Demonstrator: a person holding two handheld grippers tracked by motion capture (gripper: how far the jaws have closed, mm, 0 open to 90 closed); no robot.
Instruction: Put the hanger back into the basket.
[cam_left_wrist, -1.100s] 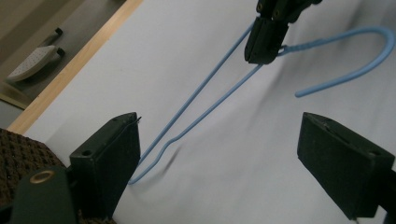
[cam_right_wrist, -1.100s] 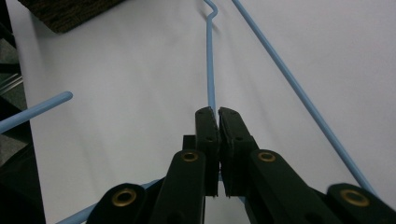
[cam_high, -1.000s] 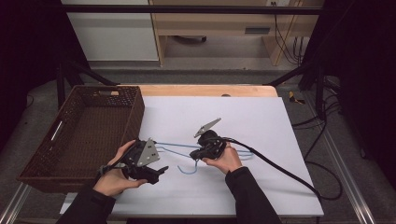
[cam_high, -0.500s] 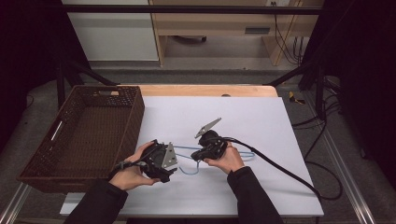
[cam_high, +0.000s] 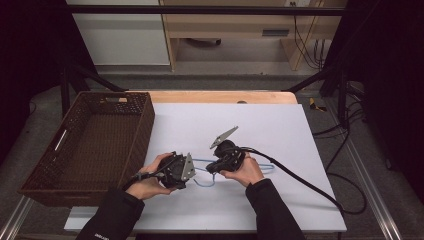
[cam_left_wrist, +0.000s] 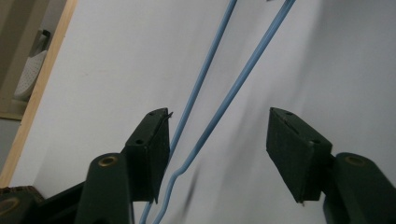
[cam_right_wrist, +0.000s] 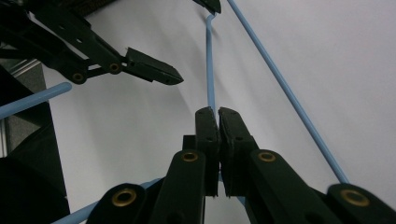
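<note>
Closing in with the left tool since a second ago: swinging in from the basket side and turning toward the blue wire hanger, and now sitting right at it. Holding that tool released for the moment, jaws spread wide in the left gripper view, straddling two runs of the hanger without pinching either. Probably setting up a second grip, so a squeeze looking like the next thing.

Pinching with the right tool, which hasn't budged over that second: jaws clenched flat together in the right gripper view, grasping one thin run of the hanger. Pinning the hanger down near the front middle of the bench, lying flat, between both hands.

Talking materials: looking at thin, round, smooth wire in pale blue, likely coated, with a little kink showing near the left jaw and a curled hook toward the person. Expecting slippery, springy stuff, so a firm pinch needed. Contrasting with the blocky matte black pads on the tools and their brass-looking pivots.

Sitting on a plain matte white bench top with a wooden edge at the back. Waiting at the left, a dark brown woven basket, rectangular, deep, with handle slots. Beyond that, grey floor, cables and pale wooden furniture.
</note>
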